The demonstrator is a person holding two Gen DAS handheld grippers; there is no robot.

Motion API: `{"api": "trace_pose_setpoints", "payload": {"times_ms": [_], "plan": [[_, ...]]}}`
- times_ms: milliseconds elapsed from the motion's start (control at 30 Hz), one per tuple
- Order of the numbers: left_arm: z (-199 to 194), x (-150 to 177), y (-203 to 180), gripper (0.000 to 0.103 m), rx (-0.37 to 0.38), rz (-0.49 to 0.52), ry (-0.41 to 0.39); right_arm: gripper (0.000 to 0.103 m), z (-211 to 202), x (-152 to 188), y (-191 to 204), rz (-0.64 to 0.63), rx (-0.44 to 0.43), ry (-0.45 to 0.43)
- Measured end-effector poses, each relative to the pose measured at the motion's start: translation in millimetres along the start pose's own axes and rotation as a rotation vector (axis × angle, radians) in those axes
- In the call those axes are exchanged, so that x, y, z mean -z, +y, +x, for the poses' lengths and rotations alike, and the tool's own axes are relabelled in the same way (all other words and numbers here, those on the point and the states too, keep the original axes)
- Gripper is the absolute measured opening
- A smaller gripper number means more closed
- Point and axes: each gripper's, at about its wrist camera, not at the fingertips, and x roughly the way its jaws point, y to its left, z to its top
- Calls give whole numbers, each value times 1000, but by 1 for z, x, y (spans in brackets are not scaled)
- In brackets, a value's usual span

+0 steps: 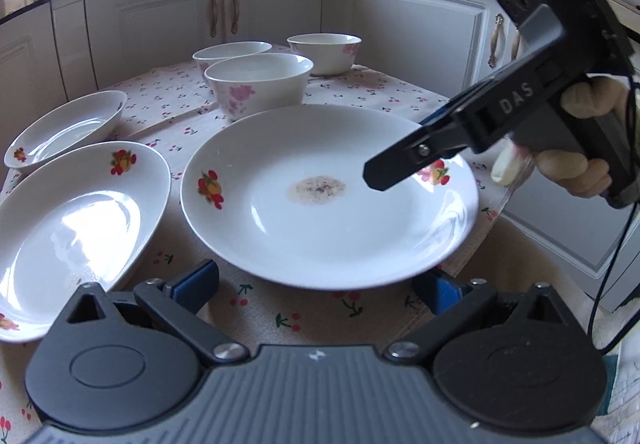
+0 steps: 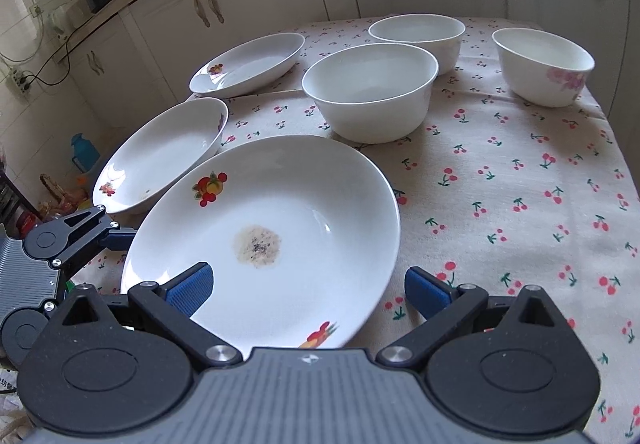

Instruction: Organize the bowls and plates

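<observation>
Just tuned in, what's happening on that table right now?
A person holds both grippers open around the dirty plate: the left gripper at one edge, the right gripper at another. Neither has closed on it. Two more plates and three bowls sit unstacked on the cherry tablecloth.

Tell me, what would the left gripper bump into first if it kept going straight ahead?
Most likely the big stained plate. The left gripper is open, and the plate's near rim sits right between its fingers. How high the fingers ride against that rim is unclear.
</observation>
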Motion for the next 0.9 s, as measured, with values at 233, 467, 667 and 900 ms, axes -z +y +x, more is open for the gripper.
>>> {"api": "trace_pose_setpoints", "payload": {"times_ms": [233, 467, 667, 900], "plan": [[1, 1, 2, 103, 21, 25, -20, 102, 7, -10, -3, -34, -35, 1], [0, 2, 4, 103, 41, 48, -30, 94, 18, -25, -6, -67, -58, 6], [-2, 0, 3, 103, 35, 68, -29, 87, 25, -34, -11, -60, -84, 8], [-2, 0, -1, 103, 28, 91, -37, 84, 27, -38, -17, -64, -117, 20]]}}
